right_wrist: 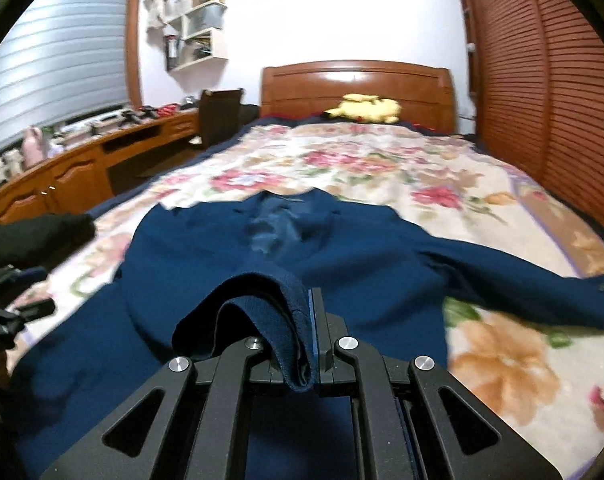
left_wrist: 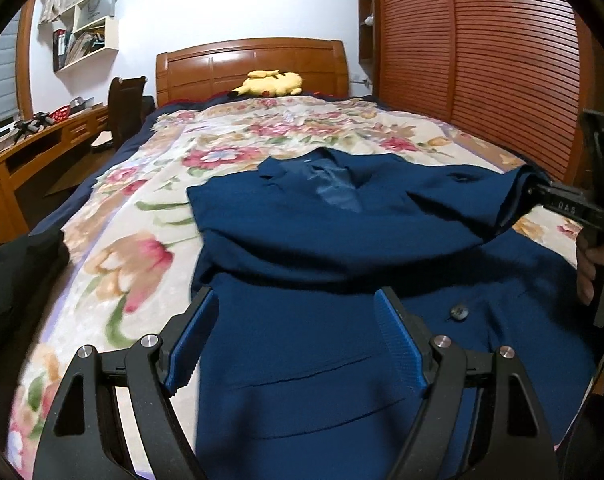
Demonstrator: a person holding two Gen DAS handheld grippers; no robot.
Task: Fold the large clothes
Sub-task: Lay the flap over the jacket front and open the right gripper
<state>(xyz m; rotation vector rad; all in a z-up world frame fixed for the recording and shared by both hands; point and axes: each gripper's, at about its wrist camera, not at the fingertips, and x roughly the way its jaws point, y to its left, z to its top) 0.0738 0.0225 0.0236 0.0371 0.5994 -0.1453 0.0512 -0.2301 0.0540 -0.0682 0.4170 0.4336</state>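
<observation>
A dark blue coat [left_wrist: 342, 248] lies spread on the floral bedspread [left_wrist: 133, 264], collar and shiny lining [left_wrist: 336, 190] toward the headboard, a button [left_wrist: 458, 312] on its front. My left gripper [left_wrist: 297, 316] hovers open over the coat's lower part, nothing between its blue pads [left_wrist: 398, 332]. My right gripper [left_wrist: 542, 190] comes in from the right edge, shut on the end of a sleeve and holding it raised. In the right wrist view the right gripper [right_wrist: 308, 320] pinches a fold of blue sleeve cloth [right_wrist: 261, 304]; more sleeve [right_wrist: 542, 292] trails off to the right.
A yellow plush toy [left_wrist: 269, 82] lies by the wooden headboard [left_wrist: 253, 64]. Louvred wardrobe doors [left_wrist: 482, 60] line the right side of the bed. A wooden desk [right_wrist: 81, 168] and a dark chair [left_wrist: 127, 108] stand to the left. A hand [left_wrist: 588, 272] grips the right tool.
</observation>
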